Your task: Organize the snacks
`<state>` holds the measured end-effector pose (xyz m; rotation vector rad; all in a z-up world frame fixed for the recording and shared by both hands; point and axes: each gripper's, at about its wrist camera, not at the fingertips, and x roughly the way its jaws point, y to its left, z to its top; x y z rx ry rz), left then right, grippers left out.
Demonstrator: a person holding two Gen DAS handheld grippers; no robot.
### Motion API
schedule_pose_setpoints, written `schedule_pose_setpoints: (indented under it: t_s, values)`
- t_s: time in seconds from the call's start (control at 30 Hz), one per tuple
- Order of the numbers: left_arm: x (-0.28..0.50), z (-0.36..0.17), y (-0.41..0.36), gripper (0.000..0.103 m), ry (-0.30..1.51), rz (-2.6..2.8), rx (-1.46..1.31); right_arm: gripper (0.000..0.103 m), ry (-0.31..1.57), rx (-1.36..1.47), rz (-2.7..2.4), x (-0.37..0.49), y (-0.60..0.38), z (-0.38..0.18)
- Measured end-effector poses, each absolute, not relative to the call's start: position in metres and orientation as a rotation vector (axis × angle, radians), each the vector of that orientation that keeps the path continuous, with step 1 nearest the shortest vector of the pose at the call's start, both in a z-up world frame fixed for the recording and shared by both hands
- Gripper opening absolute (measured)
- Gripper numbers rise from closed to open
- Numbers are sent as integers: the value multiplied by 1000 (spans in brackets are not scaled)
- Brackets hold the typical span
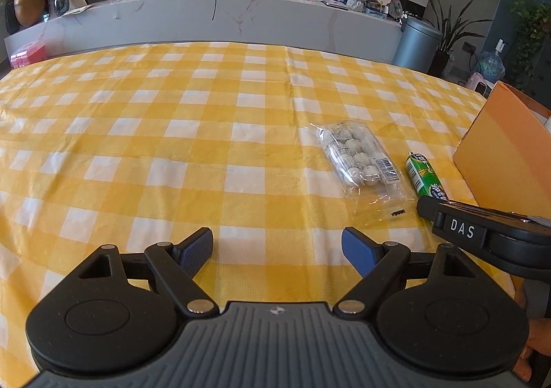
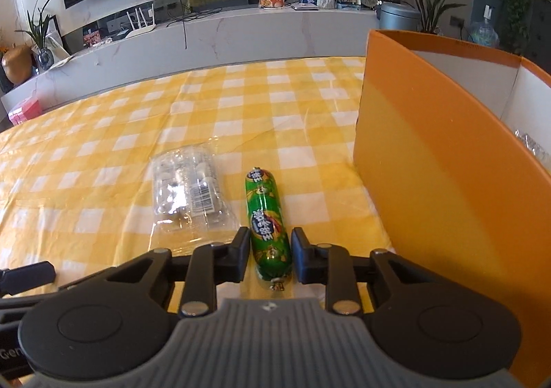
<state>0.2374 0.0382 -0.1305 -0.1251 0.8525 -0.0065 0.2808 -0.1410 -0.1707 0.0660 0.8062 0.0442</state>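
Note:
A green sausage stick (image 2: 268, 226) lies on the yellow checked tablecloth (image 2: 103, 160). My right gripper (image 2: 270, 253) is open, low over the cloth, with a finger on each side of the sausage's near half, close to it. A clear packet of round white snacks (image 2: 187, 193) lies just left of the sausage. In the left wrist view the packet (image 1: 358, 157) and the sausage (image 1: 424, 178) lie ahead to the right. My left gripper (image 1: 277, 250) is open and empty above the cloth.
An orange cardboard box (image 2: 444, 160) stands right of the sausage, open at the top, with something clear inside at its right edge. It also shows in the left wrist view (image 1: 506, 147). A marble ledge (image 2: 241, 30) runs behind the table.

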Motion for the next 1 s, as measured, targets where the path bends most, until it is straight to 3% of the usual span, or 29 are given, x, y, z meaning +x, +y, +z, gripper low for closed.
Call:
schedule_pose_setpoints:
  t_s: [0.47,0.87,1.0]
  values:
    - [271,-103,19,93,920,-54,-286,22,834,134,35,286,-157,-170]
    - [347,-120,-25,93,1093,-71,-166,22,846,212,38,288,-173,-172]
    - [356,-129,-32,103,1100,-74,-142,22,847,186,36,288,-170,-172]
